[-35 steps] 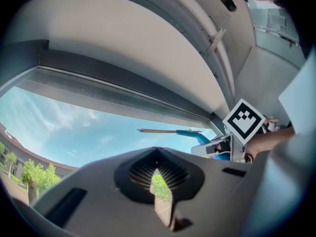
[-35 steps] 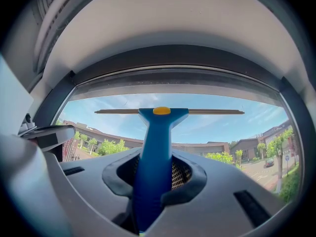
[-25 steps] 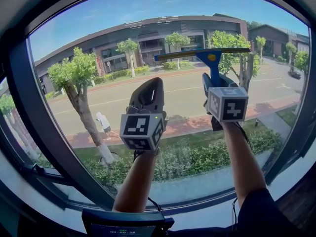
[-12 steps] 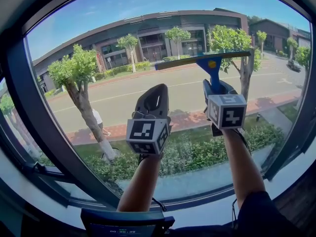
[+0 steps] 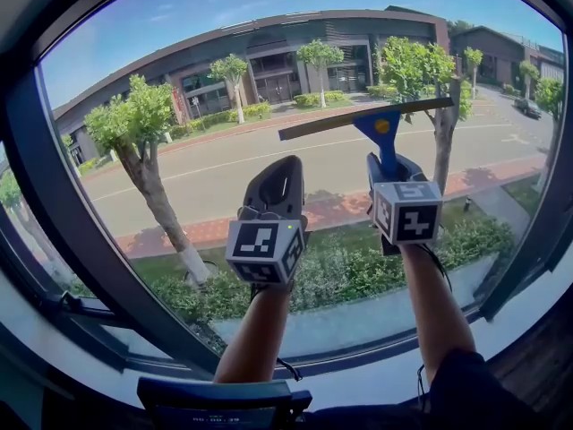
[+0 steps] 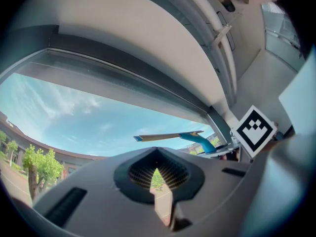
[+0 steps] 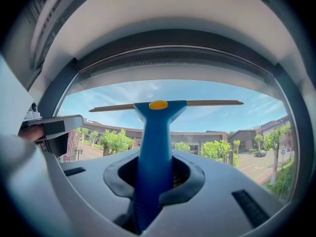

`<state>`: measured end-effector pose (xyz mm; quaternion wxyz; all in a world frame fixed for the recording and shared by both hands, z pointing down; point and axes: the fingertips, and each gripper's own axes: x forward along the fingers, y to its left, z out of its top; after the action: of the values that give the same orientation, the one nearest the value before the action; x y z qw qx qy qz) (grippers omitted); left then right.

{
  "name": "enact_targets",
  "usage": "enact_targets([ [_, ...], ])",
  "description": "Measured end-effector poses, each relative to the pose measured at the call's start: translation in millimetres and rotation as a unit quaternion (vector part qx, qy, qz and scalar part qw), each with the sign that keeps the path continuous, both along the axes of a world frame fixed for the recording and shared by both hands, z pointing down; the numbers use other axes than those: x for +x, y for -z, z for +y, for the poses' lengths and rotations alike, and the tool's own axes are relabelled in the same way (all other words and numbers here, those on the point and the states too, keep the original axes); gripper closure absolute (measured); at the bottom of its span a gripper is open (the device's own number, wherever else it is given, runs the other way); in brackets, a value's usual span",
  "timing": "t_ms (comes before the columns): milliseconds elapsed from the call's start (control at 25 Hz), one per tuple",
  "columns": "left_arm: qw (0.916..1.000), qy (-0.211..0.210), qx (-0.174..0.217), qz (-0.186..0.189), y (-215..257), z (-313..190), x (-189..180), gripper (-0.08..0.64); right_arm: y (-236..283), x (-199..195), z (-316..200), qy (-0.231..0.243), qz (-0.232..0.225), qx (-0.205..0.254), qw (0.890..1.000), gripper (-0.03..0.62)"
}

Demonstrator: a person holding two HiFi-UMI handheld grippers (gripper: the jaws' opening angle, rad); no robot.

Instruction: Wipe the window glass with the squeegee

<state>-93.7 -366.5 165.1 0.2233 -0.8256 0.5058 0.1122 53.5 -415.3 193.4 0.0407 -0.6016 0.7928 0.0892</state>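
Note:
The squeegee has a blue handle and a long thin blade lying against the window glass, its left end a little lower than its right. My right gripper is shut on the handle from below. In the right gripper view the handle rises between the jaws, with the blade across the sky. My left gripper is raised beside it, to the left and slightly lower, shut and holding nothing. From the left gripper view the squeegee shows to the upper right.
A dark window frame curves round the glass, with a sill below. Outside lie a road, trees and buildings. The right gripper's marker cube is near the left gripper. Above the glass is a pale ceiling.
The right gripper has drawn the squeegee down the glass, and the blade's left end has dipped. The left gripper has also dropped a little. The head view has tilted slightly.

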Motion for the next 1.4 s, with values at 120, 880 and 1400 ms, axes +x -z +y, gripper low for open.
enact_targets([
  [120,1.0,0.001,-0.008,0.002,-8,-3,-2,0.558,-10,0,-1,-0.003,-0.001,-0.008,1.0,0.514],
  [880,0.9987,-0.005,-0.051,0.006,-54,-2,0,0.558,-72,5,2,-0.01,-0.012,-0.059,0.998,0.514],
  [1400,0.9959,-0.013,-0.088,0.01,-97,-5,1,0.558,-112,1,2,-0.016,-0.011,-0.088,0.996,0.515],
])
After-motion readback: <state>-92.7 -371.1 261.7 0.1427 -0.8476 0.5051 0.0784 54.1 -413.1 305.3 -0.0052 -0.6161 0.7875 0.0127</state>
